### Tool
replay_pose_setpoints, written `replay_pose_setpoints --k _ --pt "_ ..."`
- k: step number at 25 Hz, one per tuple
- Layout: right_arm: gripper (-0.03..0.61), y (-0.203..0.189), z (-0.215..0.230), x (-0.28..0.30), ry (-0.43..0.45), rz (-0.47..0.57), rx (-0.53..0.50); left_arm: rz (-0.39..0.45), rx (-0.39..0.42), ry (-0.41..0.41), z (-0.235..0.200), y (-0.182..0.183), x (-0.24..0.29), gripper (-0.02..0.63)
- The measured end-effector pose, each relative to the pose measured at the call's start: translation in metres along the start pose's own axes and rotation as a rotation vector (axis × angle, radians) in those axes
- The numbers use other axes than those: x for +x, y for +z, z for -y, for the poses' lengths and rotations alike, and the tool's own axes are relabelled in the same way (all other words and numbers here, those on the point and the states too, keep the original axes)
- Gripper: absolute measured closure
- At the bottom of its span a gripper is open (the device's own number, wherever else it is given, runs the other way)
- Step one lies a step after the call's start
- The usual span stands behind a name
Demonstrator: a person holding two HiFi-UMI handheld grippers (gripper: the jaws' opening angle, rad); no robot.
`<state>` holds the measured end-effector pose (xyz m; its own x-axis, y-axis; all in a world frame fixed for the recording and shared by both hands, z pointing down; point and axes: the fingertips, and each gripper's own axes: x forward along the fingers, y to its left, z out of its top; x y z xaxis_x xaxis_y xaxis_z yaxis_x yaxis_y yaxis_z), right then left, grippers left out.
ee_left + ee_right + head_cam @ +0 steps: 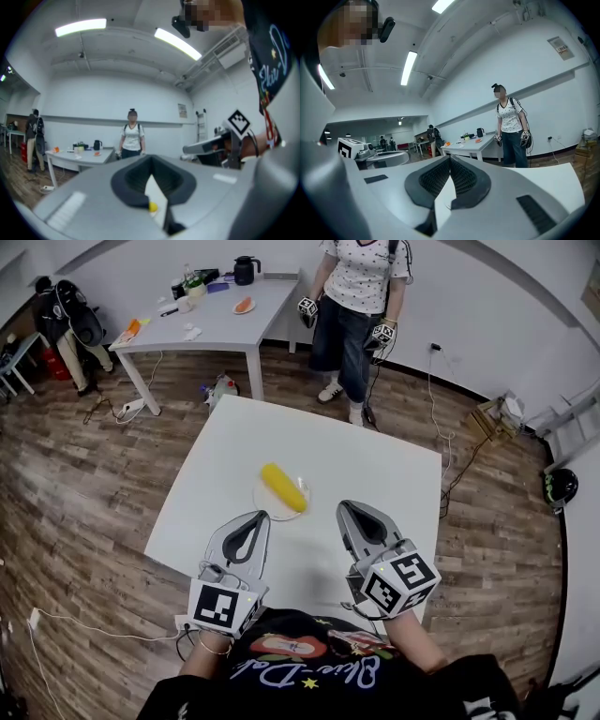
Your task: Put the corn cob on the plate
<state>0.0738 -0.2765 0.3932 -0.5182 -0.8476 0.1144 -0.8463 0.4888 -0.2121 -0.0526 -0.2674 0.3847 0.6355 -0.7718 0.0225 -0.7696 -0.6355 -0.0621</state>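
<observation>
A yellow corn cob lies on a small pale plate in the middle of the white table. My left gripper is shut and holds nothing; its tip is just short of the plate's near edge. My right gripper is shut too, empty, to the right of the plate and apart from it. In the left gripper view the jaws meet, and a bit of the corn cob shows through the gap below them. The right gripper view shows its gripper with the jaws together, over the bare table.
A person stands beyond the table's far edge with a gripper in each hand. A second white table at the back left carries a kettle, bottles and small items. Cables and boxes lie on the wooden floor to the right.
</observation>
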Motion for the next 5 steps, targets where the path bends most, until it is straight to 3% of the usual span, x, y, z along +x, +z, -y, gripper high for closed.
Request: replay_pose_setpoints --k 5 --pt "0.564 0.0003 0.0 -0.0005 -0.002 -0.001 -0.003 0.002 -0.003 0.001 0.0 0.0 -0.0006 0.615"
